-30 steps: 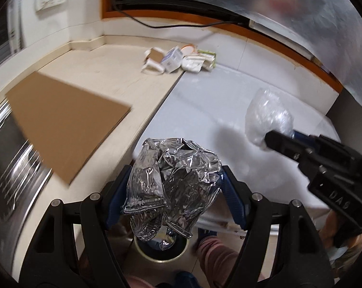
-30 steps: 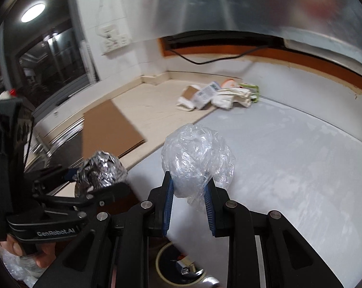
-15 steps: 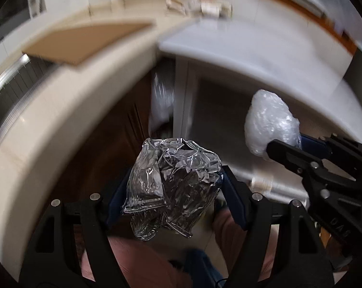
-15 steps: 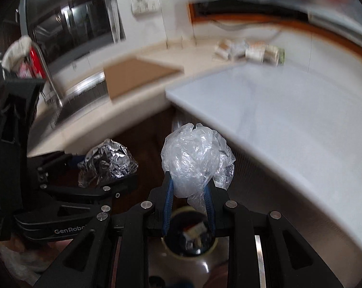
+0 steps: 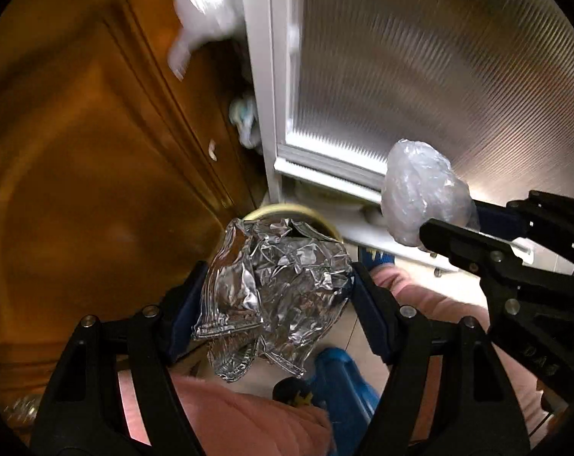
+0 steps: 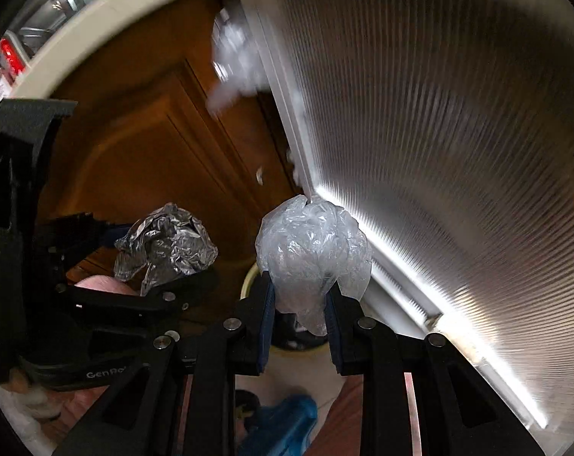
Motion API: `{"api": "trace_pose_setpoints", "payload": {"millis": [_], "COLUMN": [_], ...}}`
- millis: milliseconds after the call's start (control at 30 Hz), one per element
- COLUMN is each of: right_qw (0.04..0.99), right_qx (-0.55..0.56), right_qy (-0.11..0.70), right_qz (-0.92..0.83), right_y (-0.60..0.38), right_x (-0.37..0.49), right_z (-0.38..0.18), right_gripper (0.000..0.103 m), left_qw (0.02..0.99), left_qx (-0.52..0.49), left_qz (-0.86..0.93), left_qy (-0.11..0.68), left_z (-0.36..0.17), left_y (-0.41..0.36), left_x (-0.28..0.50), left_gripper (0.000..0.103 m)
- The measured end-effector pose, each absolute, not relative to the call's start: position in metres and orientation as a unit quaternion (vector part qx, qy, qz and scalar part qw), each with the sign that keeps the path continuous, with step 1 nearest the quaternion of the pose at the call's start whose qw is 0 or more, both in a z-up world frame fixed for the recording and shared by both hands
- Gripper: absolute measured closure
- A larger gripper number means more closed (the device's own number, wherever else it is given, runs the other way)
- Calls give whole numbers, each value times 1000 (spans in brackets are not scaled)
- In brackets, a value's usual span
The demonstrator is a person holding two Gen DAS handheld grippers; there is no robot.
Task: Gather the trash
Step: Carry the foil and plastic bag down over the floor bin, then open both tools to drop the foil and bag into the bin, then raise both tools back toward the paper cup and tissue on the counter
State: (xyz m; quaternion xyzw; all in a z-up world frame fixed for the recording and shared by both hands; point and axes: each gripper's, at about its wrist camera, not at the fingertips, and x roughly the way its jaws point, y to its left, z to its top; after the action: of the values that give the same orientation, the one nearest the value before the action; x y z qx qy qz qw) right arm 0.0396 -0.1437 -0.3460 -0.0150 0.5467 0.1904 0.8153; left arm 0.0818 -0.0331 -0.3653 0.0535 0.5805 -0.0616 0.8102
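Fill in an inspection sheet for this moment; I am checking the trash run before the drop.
Surface: pale floor below, mostly hidden.
Job's things: crumpled foil ball; clear plastic wad; round bin rim under the foil.
Clutter: blurred white bags by the cabinet gap.
Grippers: left tongs clamp the foil; right tongs clamp the plastic.
Cables: nothing seen.
Surroundings: brown wooden cabinet door; ribbed frosted panel; blue footwear.
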Motion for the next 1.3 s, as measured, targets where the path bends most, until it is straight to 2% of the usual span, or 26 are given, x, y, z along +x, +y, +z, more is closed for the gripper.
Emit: {"api": "trace_pose_setpoints", "payload": {"millis": [300, 567, 733, 833, 933, 1300], "right_qw": [767, 750, 743, 743, 742, 753], "right_qx": [3, -8, -3, -2, 0, -7], "right_qy": [611, 629, 633, 631, 628, 610], "right_qz": [194, 205, 217, 224, 235, 248], "right_y": [-142, -127, -122, -119, -116, -102], "right_x": [78, 112, 120, 124, 125, 119], "right_z": [-428, -460, -463, -463, -458, -438], "right_gripper": [79, 77, 74, 68, 68, 66], "left_qw": [774, 758, 753, 753, 757, 766], "left_qx": [55, 42, 31, 27, 43, 50], "left_qz": [-52, -37, -41, -52, -63, -62], "left_qy": [629, 649, 656, 656, 649, 639], "left_z": [-435, -457, -464, -467, -464, -454], "left_y": [-25, -14, -7, -9, -17, -24], "left_x": [107, 119, 121, 123, 121, 115], "left_gripper": [33, 33, 33, 32, 23, 22]}}
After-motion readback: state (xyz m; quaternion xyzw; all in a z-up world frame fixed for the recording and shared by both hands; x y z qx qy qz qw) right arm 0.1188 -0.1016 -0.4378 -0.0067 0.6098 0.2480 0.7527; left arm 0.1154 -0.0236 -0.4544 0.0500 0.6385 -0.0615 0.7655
